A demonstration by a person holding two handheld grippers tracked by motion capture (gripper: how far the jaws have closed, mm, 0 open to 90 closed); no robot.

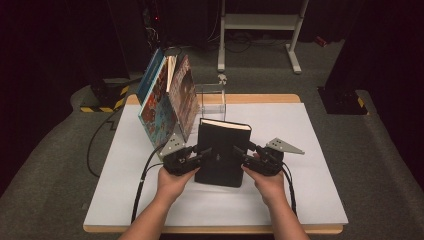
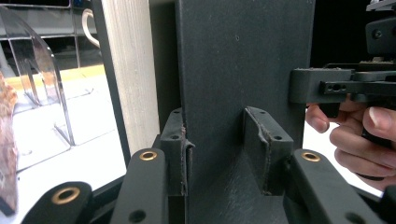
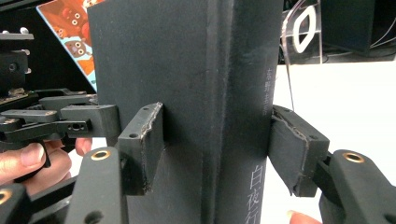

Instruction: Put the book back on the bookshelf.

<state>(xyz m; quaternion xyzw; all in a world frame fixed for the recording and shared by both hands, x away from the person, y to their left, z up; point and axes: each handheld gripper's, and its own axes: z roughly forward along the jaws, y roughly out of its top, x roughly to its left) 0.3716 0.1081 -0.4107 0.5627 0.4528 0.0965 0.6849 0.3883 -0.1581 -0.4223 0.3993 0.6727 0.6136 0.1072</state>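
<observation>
black book stands upright between both claws: left claw clamps its page edge, right claw pinches its spine. lifted; shelving beside the leaning books remains.

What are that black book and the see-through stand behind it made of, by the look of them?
The black book: a stiff cover with a matt, faintly grainy black finish that looks like coated card or cloth; pale print runs down the spine, and the cream page block looks like paper. The see-through stand: clear and glossy with shiny bent edges, probably acrylic plastic, though glass can't be ruled out.
</observation>
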